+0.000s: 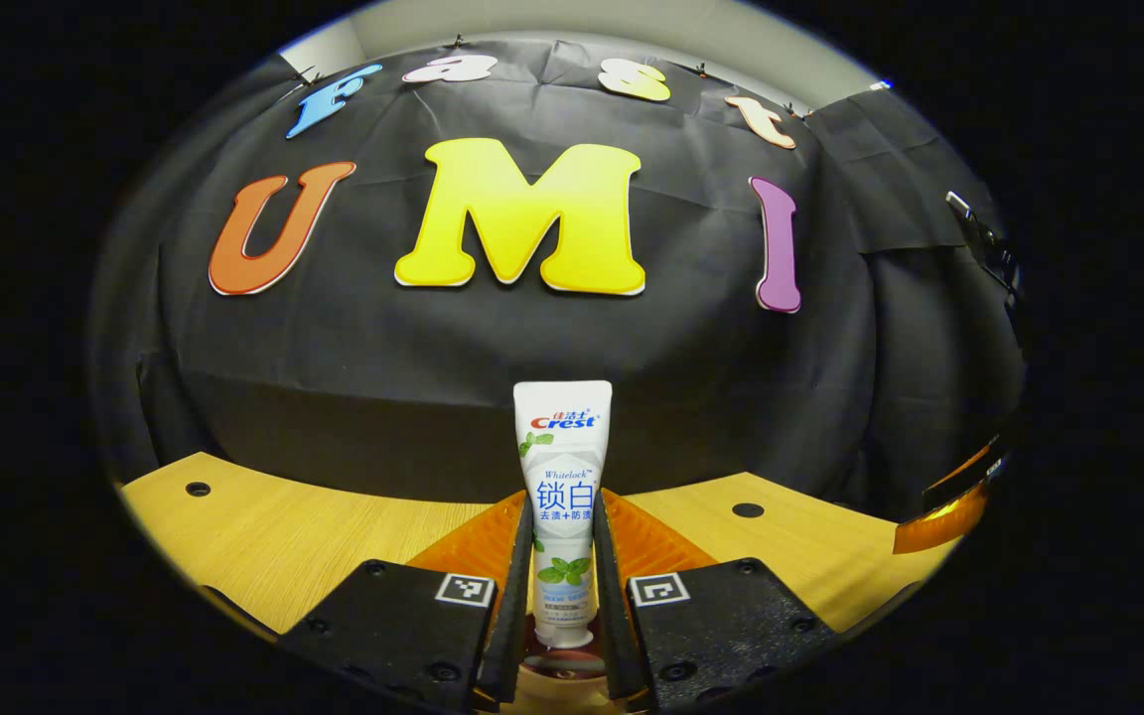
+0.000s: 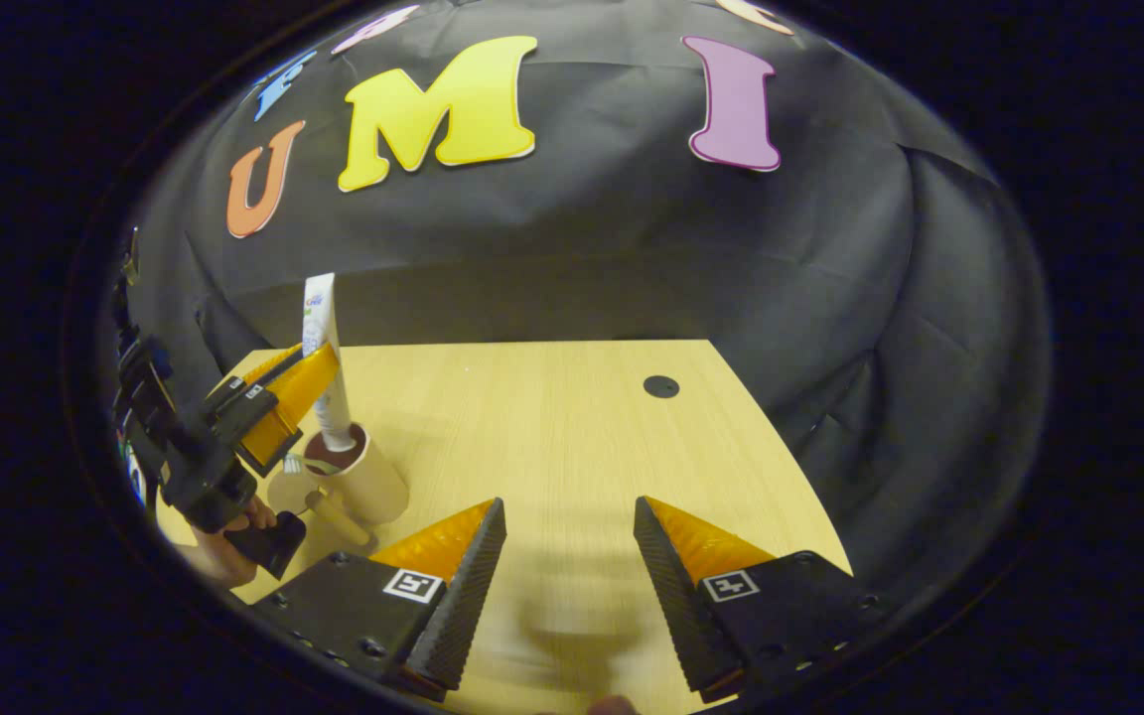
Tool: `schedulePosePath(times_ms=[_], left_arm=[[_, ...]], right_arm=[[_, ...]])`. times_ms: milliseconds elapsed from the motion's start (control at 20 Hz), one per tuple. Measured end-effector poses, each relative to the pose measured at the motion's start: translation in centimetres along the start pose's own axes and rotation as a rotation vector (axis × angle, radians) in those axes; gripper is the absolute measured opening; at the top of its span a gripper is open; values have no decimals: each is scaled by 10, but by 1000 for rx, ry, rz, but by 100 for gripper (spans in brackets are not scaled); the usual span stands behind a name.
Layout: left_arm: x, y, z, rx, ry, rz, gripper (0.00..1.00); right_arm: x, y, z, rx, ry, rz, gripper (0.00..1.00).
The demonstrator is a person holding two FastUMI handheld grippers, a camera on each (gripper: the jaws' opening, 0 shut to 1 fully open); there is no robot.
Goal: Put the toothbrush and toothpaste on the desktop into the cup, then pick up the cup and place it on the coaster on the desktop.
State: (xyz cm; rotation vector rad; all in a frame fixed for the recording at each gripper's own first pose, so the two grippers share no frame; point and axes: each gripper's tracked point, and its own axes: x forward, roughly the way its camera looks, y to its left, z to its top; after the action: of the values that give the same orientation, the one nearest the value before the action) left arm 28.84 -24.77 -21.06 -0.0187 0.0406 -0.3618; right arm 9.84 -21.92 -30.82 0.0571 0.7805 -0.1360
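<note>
1. In the left gripper view, the left gripper [image 1: 562, 596] sits at bottom centre with its fingers narrow, both pressing on the tube [image 1: 562, 497], which stands upright between them with its cap end down.
2. Below the cap, at the very bottom of that view, a dark round opening shows; I judge it to be the mouth of the cup [image 1: 557, 663], so the tube hangs right over it.
3. The right gripper view agrees: at left of frame the left gripper [image 2: 299, 392] holds the tube [image 2: 319, 328] upright, its lower end at or just inside the rim of the cup [image 2: 358, 477].
4. A slim handle lies beside the cup at lower left in that view, probably the toothbrush [image 2: 339, 516]; whether its head is already in the cup I cannot tell.
5. The right gripper [image 2: 567, 566] is at bottom centre of its own view, fingers wide apart with nothing between them, over bare desk [image 2: 572, 417].
6. A pale flat disc by the cup's base may be the coaster [image 2: 286, 489], but it is too hidden to be sure.
7. Progress, as I judge it: the tube is gripped and nearly in the cup, not yet released. Left to do: let the tube go, settle the toothbrush if it is out, then lift the cup onto the coaster.
</note>
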Motion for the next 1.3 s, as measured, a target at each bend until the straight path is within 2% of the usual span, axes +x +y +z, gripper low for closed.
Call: schedulePosePath(times_ms=[250, 400, 500, 650, 700, 750, 850, 1100, 1200, 1250, 1300], left_arm=[[-13, 3, 2, -4, 1, 14, 42], [-25, 1, -4, 28, 16, 5, 42], [-33, 3, -14, 7, 43, 1, 42], [-34, -2, -44, -22, 131, -16, 42], [-34, 1, -65, -3, 205, 8, 42], [-34, 6, -72, 10, 216, 28, 43], [-38, 12, -66, -23, 202, 22, 45], [-49, 16, -53, -40, 178, 43, 49], [-57, 19, -49, -73, 180, 64, 59], [-62, 23, -45, -84, 179, 82, 74], [-68, 28, -40, -91, 176, 102, 81]], right_arm=[[0, 6, -6, 7, 7, 4, 80], [-2, 16, -7, -4, -3, 15, 80], [-3, 25, -10, -14, -5, 29, 80], [-8, 34, -12, -31, -13, 44, 80], [-10, 36, -14, -34, -14, 49, 80], [-12, 37, -16, -35, -15, 50, 80], [-17, 37, -16, -34, -23, 54, 80], [-22, 49, -14, -48, -36, 73, 87], [-25, 58, -17, -60, -20, 86, 89], [-26, 64, -17, -63, -14, 93, 91], [-27, 68, -17, -69, -6, 96, 92]])
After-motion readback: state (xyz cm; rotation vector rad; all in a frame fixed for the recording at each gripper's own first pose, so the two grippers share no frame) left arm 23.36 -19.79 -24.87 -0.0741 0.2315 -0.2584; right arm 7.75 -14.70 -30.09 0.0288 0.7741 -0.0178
